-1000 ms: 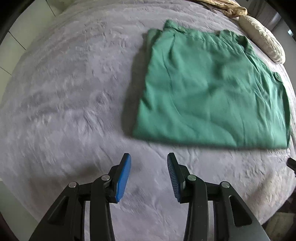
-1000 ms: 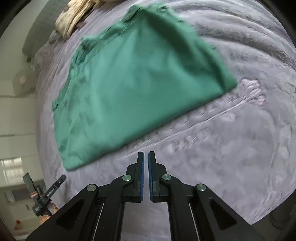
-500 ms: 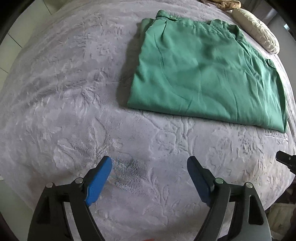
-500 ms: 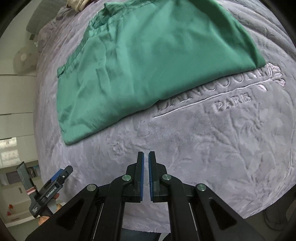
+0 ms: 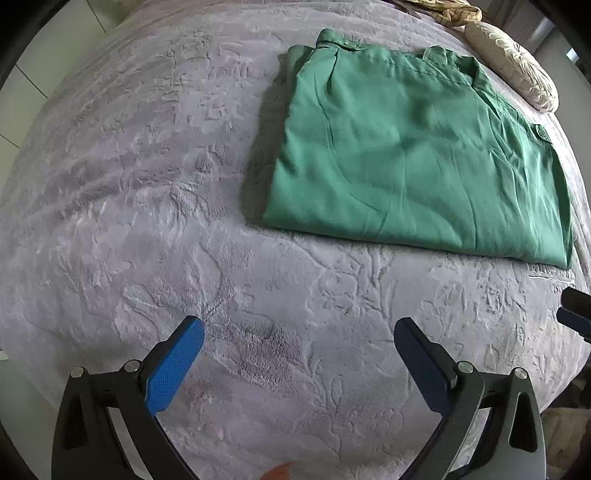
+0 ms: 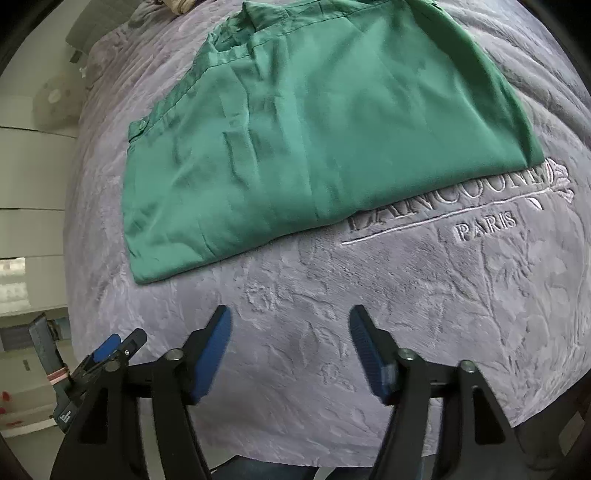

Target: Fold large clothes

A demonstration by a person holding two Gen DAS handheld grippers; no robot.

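Note:
A green garment (image 5: 413, 155) lies folded into a flat rectangle on the grey embossed blanket (image 5: 147, 184); it also shows in the right wrist view (image 6: 314, 129). My left gripper (image 5: 298, 338) is open and empty, above the blanket short of the garment's near edge. My right gripper (image 6: 290, 325) is open and empty, also short of the garment's near edge. The right gripper's tip shows at the right edge of the left wrist view (image 5: 574, 314), and the left gripper appears at the lower left of the right wrist view (image 6: 110, 347).
A patterned cushion (image 5: 517, 62) and a crumpled beige cloth (image 5: 443, 9) lie at the far end of the bed. The blanket carries embroidered lettering (image 6: 480, 206) beside the garment. The bed edge runs close below both grippers. A fan (image 6: 55, 103) stands by the wall.
Both grippers have opened: the left widened further, the right went from shut to open. Both views drew back slightly from the garment, which lies still.

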